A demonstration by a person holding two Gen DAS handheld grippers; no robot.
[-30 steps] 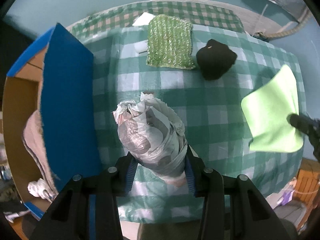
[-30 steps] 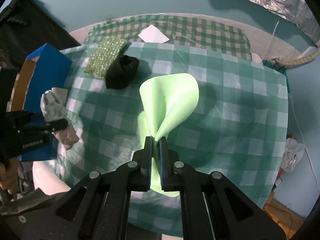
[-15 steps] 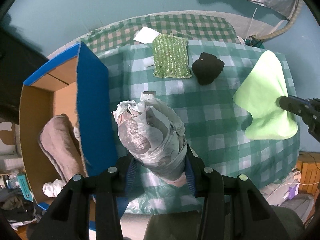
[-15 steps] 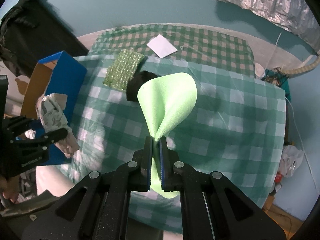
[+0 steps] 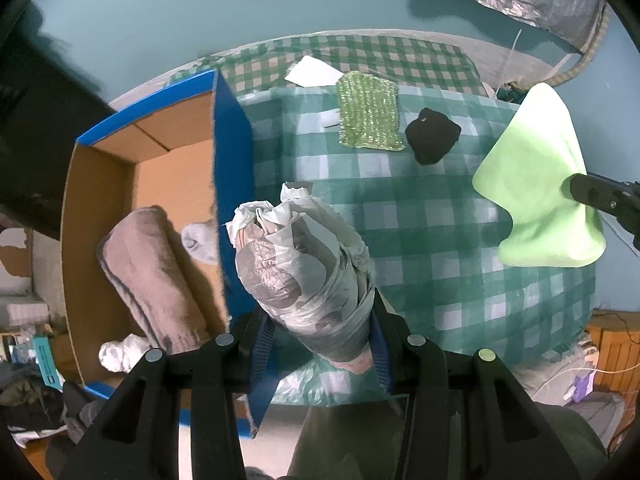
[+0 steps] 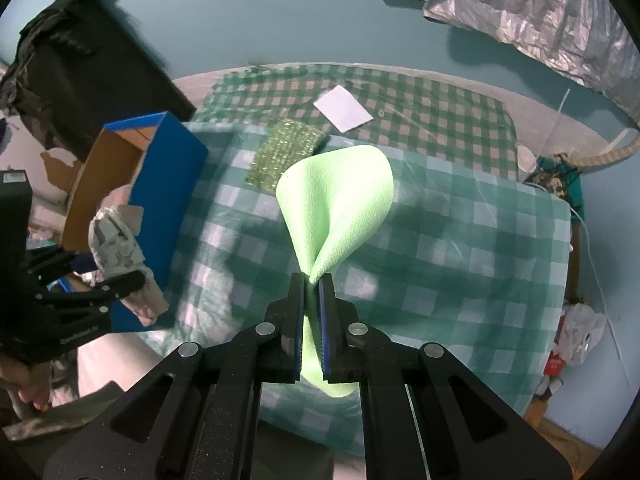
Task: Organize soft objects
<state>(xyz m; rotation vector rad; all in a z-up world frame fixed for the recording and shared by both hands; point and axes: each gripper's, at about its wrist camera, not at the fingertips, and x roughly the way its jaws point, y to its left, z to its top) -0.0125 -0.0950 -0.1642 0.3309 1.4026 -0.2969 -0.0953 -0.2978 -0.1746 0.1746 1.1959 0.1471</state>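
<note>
My left gripper [image 5: 320,312] is shut on a crumpled grey-and-white plastic bag bundle [image 5: 304,264], held above the table edge beside the blue cardboard box [image 5: 234,152]. The same bundle [image 6: 120,240] and left gripper [image 6: 108,276] show at the left of the right wrist view. My right gripper [image 6: 312,280] is shut on a light green cloth [image 6: 340,204], which hangs lifted over the checked tablecloth [image 6: 460,240]. In the left wrist view that cloth [image 5: 536,184] hangs at the right from the right gripper's dark fingers [image 5: 600,196].
Inside the box lie a folded brown towel [image 5: 148,276] and white socks [image 5: 120,354]. A sparkly green knitted square [image 5: 368,110], a black soft lump [image 5: 432,138] and a white paper [image 5: 316,72] lie on the far part of the table. Silver foil [image 6: 540,20] hangs on the teal wall.
Both grippers have risen with their loads. In the left wrist view the box's inside has come into sight and the table looks smaller. The green cloth now hangs clear of the tablecloth.
</note>
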